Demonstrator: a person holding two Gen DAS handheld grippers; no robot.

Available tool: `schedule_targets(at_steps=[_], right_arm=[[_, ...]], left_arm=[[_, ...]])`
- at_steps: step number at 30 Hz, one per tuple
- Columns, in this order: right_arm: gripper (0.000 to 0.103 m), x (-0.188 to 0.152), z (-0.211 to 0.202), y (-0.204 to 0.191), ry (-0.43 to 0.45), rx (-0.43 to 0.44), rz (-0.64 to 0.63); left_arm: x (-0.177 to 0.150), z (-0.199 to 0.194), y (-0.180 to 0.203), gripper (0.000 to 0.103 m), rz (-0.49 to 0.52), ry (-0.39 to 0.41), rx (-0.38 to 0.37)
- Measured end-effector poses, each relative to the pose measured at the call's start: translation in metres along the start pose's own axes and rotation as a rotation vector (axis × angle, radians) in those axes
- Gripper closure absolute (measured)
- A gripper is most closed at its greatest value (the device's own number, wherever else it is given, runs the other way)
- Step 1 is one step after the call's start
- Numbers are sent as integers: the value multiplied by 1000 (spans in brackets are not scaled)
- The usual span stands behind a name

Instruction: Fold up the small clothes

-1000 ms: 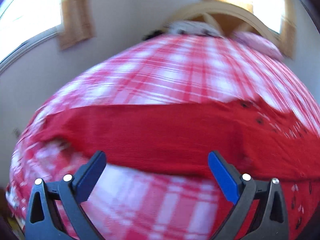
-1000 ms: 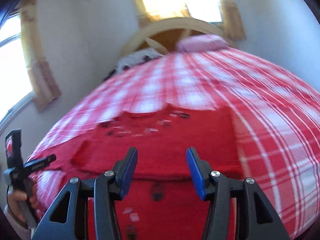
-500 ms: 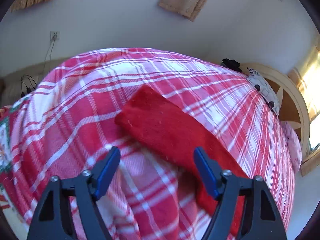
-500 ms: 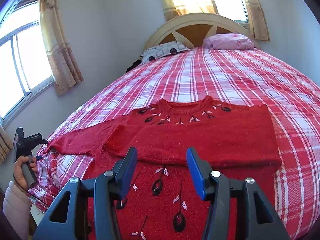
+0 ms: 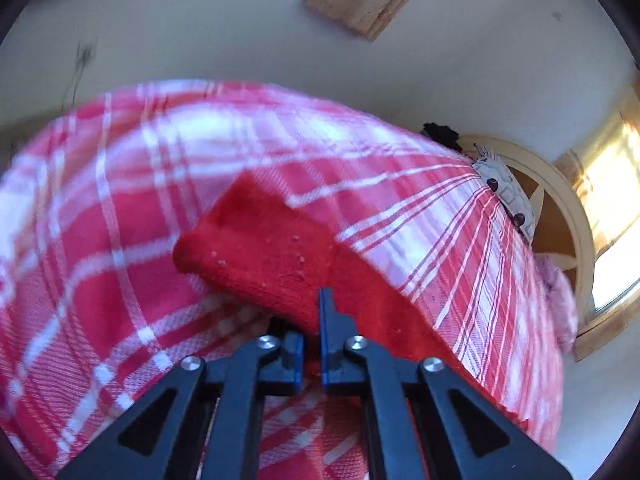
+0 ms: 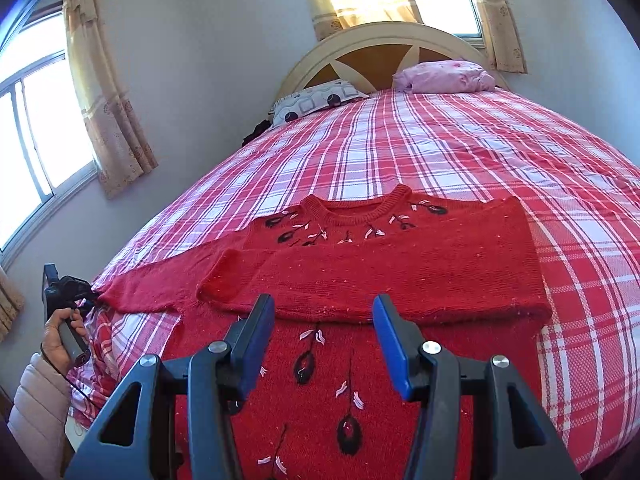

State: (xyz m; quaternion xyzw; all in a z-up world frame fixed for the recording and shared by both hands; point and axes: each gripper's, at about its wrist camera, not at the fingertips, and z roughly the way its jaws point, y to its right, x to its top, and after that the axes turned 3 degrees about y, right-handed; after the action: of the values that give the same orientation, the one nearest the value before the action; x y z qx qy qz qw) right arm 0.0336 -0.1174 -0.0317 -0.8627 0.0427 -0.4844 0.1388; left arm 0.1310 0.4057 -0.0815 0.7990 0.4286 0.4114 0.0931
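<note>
A red knit sweater (image 6: pixel 400 268) with black and white embroidery lies flat on the plaid bed (image 6: pixel 460 152). One sleeve is folded across its chest; the other sleeve (image 6: pixel 160 284) stretches out to the left. In the left wrist view, my left gripper (image 5: pixel 312 320) is shut on that left sleeve (image 5: pixel 272 248) near its cuff. It also shows in the right wrist view (image 6: pixel 76 292), at the sleeve's end by the bed's left edge. My right gripper (image 6: pixel 324 328) is open and empty, hovering over the sweater's lower body.
A patterned pillow (image 6: pixel 320 100) and a pink pillow (image 6: pixel 440 76) lie at the headboard (image 6: pixel 384 44). Windows with curtains (image 6: pixel 108 112) line the left wall. The bed's left edge drops off by my left hand (image 6: pixel 60 336).
My left gripper went from open beside the sleeve's cuff to shut on the sleeve. My right gripper stayed open and barely moved.
</note>
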Motion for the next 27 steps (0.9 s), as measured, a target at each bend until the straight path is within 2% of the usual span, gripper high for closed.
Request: schedule_targets(at_steps=[3, 5, 8, 10, 12, 15, 20, 23, 24, 25, 27], right_arm=[[50, 2, -1, 9, 5, -7, 38], [50, 2, -3, 15, 9, -14, 64], [50, 1, -3, 22, 5, -13, 94], [50, 1, -3, 25, 4, -16, 103], [50, -1, -4, 30, 2, -16, 120], [50, -3, -5, 37, 2, -24, 147], [50, -5, -11, 51, 5, -59, 166], [50, -7, -15, 62, 5, -84, 177], [50, -8, -16, 64, 2, -91, 179], [50, -9, -16, 68, -2, -96, 185], [50, -11, -15, 73, -13, -95, 204]], left_arm=[[-3, -25, 42, 98, 153, 75, -31], [-14, -45, 78, 98, 261, 124, -80], [-43, -73, 133, 98, 422, 173, -155], [-69, -87, 169, 98, 528, 170, -234], [-99, -98, 202, 98, 610, 151, -304], [-161, -110, 247, 98, 739, 82, -410], [-262, -112, 290, 98, 924, -44, -509], [-312, -108, 297, 97, 1030, -109, -506], [-325, -106, 297, 93, 1063, -127, -500], [-336, -104, 297, 89, 1098, -147, -491], [-349, -101, 293, 89, 1137, -186, -468]])
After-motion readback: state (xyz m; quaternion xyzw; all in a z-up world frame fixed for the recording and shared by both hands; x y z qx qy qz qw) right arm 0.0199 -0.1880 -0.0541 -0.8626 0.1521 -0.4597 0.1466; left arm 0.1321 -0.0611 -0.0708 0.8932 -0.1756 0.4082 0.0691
